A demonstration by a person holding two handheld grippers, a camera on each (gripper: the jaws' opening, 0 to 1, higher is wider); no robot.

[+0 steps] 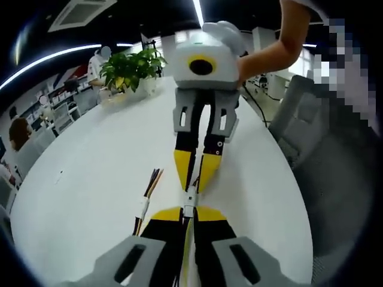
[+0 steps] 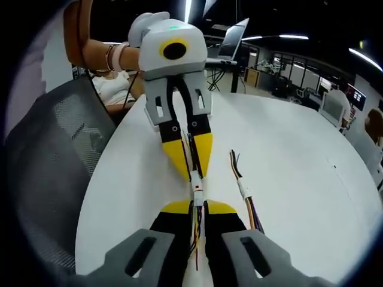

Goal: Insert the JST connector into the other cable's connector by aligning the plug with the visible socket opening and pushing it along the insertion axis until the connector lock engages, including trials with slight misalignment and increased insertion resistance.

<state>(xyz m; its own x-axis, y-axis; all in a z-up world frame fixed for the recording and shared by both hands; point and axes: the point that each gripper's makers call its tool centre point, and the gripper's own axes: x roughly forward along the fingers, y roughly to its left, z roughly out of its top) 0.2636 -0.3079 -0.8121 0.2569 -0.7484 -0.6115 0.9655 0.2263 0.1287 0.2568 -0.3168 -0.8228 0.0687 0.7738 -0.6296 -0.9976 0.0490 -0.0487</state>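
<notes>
Over the white worktop (image 1: pixel 90 179), the left hand-held gripper (image 1: pixel 189 214) and the right hand-held gripper (image 2: pixel 200 208) meet tip to tip, each clamped on its cable just behind the small white connector pair (image 1: pixel 189 205), which sits between them. The plastic housings look light and brittle, the wires floppy; gripping the housing, not the wires, seems wise. A spare cable (image 2: pixel 244 190) lies beside them.

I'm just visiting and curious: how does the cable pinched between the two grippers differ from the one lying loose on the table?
The held cable is pinched between the left gripper and right gripper; the spare cable lies untouched beside them. The held cable's connectors meet; the spare's wire ends splay free. Both have white connectors and multicoloured wires.
</notes>
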